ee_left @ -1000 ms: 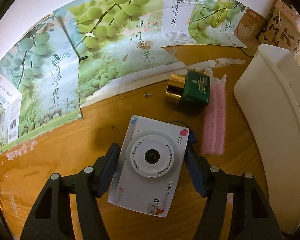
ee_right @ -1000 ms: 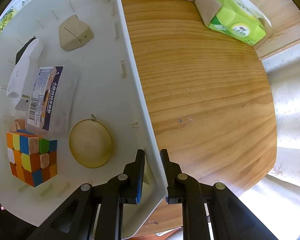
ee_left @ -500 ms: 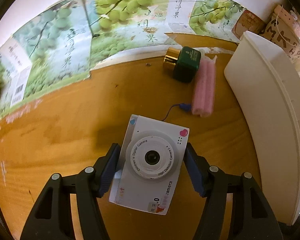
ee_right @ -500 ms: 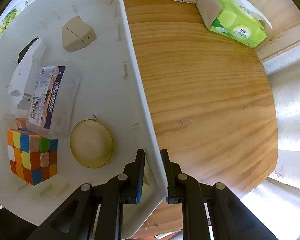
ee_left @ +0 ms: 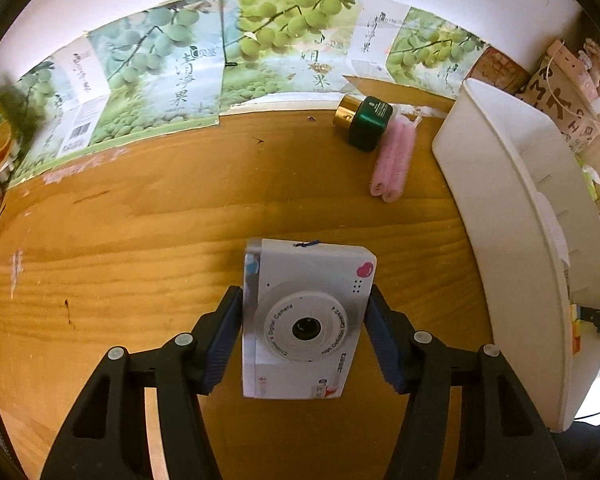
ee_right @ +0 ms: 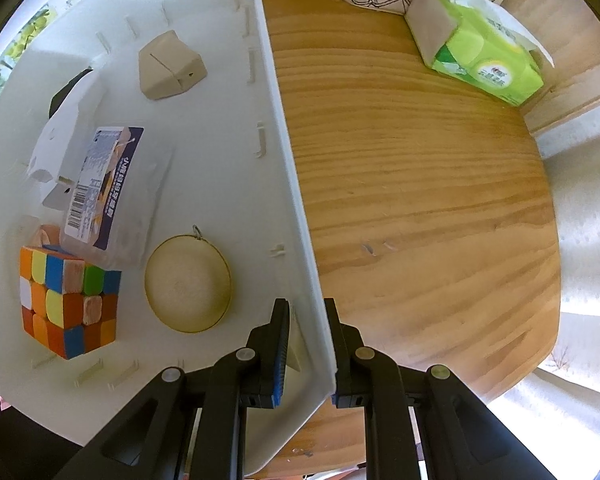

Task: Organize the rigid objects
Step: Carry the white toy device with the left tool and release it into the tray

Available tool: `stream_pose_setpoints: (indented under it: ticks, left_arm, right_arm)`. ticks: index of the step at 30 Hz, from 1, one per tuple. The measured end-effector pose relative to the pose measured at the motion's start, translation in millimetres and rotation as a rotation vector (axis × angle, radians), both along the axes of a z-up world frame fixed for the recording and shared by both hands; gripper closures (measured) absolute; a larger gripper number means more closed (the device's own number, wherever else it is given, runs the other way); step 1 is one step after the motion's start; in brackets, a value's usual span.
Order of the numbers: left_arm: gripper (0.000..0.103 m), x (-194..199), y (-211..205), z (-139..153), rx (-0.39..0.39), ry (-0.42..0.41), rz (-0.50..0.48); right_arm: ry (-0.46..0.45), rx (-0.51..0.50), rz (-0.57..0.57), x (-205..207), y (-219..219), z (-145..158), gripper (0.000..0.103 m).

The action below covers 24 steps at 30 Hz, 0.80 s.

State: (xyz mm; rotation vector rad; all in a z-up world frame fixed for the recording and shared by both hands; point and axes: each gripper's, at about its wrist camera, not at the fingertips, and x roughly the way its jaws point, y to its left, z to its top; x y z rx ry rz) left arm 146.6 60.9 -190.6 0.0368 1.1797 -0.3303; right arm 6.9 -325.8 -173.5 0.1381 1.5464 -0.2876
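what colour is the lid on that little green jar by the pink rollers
Gold; the green jar with its lid shows best in the left wrist view.

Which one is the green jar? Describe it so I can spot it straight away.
Find the grape posters along the far edge of the wooden table. Just in front of them, left of the white bin, the green jar lies on its side touching the pink rollers. Its dark green body and shiny gold end set it apart.

white bin [ee_left: 516, 216] cut off right, far posters [ee_left: 16, 120] blurred
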Motion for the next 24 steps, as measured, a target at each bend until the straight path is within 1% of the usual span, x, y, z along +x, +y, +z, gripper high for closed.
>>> stream_pose_setpoints:
  ticks: [11,24]
  left_arm:
    - [0.04,-27,-11,30,-0.022,-0.029,0.044]
    - [0.04,-59,-36,70,-0.062,-0.097,0.069]
  right_arm:
    - [-0.006,0.04,0.067,1,-3,-1,0.086]
    - [-0.017,0.097,0.17,4,-8,1,0.087]
